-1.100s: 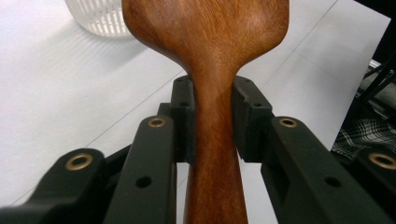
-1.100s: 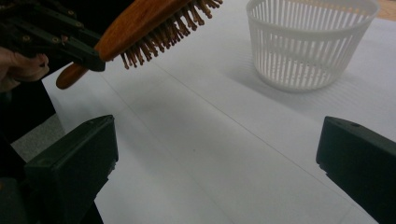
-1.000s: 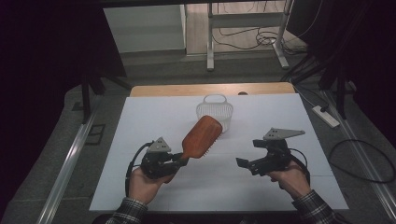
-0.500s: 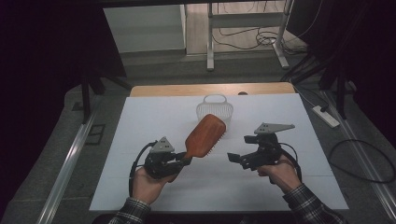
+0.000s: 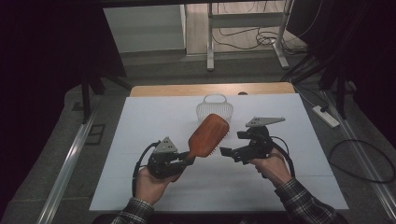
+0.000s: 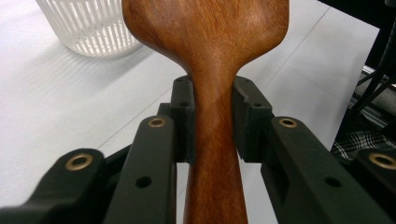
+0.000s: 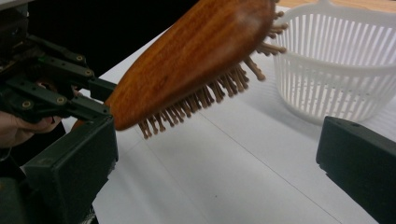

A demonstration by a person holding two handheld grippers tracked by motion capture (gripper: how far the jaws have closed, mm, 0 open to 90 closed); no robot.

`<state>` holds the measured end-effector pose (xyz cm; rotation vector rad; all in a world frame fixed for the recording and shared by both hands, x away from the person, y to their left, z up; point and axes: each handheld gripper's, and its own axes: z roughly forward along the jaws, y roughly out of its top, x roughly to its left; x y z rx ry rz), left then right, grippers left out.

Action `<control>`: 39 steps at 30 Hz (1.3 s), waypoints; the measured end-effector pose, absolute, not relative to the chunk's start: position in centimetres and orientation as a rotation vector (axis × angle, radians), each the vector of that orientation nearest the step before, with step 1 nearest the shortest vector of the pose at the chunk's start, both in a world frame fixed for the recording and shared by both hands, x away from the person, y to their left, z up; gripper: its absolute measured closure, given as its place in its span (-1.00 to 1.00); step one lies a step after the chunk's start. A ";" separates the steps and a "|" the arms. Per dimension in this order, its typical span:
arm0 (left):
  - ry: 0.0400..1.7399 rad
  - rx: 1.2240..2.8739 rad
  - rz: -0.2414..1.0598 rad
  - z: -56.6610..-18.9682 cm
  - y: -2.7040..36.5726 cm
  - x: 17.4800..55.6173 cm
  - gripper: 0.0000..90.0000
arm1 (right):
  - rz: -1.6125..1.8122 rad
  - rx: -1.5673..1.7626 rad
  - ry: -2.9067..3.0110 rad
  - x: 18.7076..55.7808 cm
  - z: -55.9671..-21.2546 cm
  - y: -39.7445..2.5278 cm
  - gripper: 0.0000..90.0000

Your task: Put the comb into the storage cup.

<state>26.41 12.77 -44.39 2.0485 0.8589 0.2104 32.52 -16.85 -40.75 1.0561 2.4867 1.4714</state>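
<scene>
High view: left gripper (image 5: 183, 160) is clamping the hairbrush (image 5: 208, 135) handle, head pointing toward the basket (image 5: 214, 111); right gripper (image 5: 232, 145) is gaping beside it.

The table (image 5: 140, 140) lies in front of the person, w/ 2 grippers above its near half. The left gripper (image 5: 187, 159) is at the left, and its jaws stand on both sides of the hairbrush (image 5: 208, 135) handle, touching it. The brush head rises forward and to the right, above the table, bristles facing the right side. The basket (image 5: 215, 109) stands on the table behind the brush head, near the far edge, approx. at the middle. The right gripper (image 5: 231, 145) is to the right of the brush, just beside the bristles, not touching. Its jaws stand apart, pointing left toward the brush.
</scene>
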 end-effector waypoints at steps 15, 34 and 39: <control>0.854 2.033 0.204 -44.4 12.6 26.4 0.61 | 1.461 1.102 2.521 33.7 -40.6 -14.3 -1.00; 0.843 2.025 0.231 -44.3 12.5 26.2 0.61 | 1.506 1.158 2.538 35.1 -41.0 -12.2 -0.98; 0.836 2.032 0.245 -44.4 12.3 26.1 0.61 | 1.524 1.171 2.542 35.2 -41.0 -11.9 -0.84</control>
